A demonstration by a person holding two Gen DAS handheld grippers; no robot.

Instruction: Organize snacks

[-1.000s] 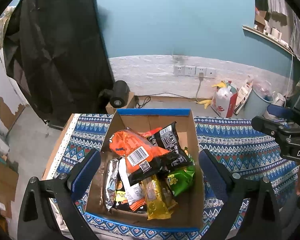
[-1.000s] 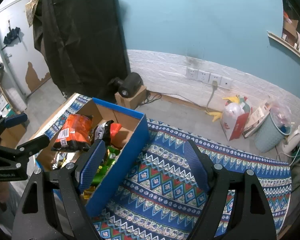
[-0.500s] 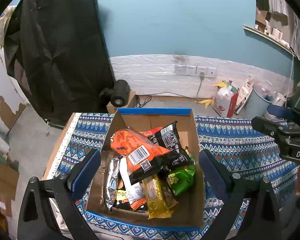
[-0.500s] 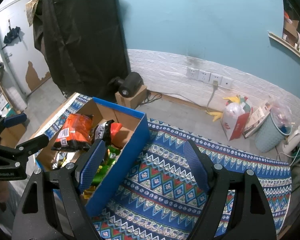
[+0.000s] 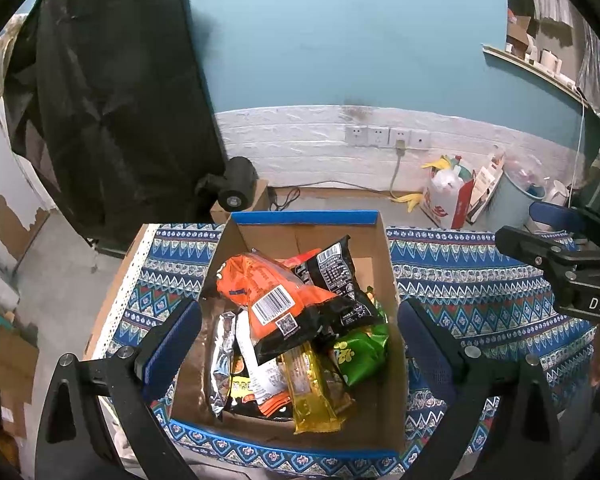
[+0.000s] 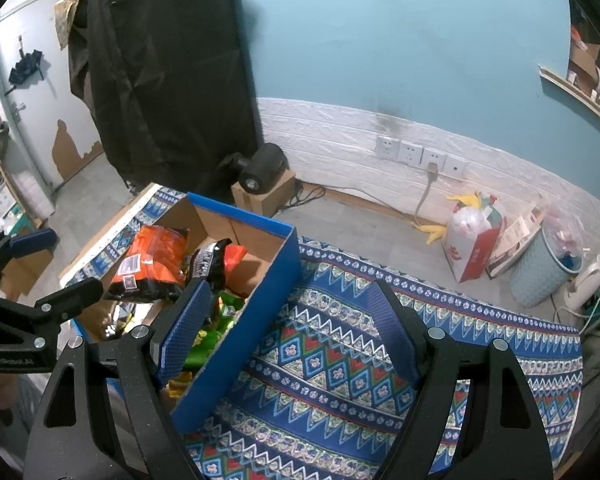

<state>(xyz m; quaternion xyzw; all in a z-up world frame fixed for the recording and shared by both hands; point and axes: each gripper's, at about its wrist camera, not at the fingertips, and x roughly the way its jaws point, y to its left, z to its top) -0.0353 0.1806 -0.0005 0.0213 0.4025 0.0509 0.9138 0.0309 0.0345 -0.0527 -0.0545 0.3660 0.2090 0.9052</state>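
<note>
A blue-sided open cardboard box [image 5: 306,218] is placed on the blue patterned tablecloth [image 6: 340,360], filled with snack packets. An orange crinkled packet [image 5: 268,292] is laid on top. The left gripper [image 5: 300,340] is held above the box, jaws spread, nothing pinched. The right gripper [image 6: 288,328] is held over the box's right wall, jaws also spread.

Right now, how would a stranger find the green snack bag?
Look into the blue-edged cardboard box on the patterned tablecloth. The crinkled green snack bag lies against its right wall, partly under a black packet; it is the only green one.
</note>
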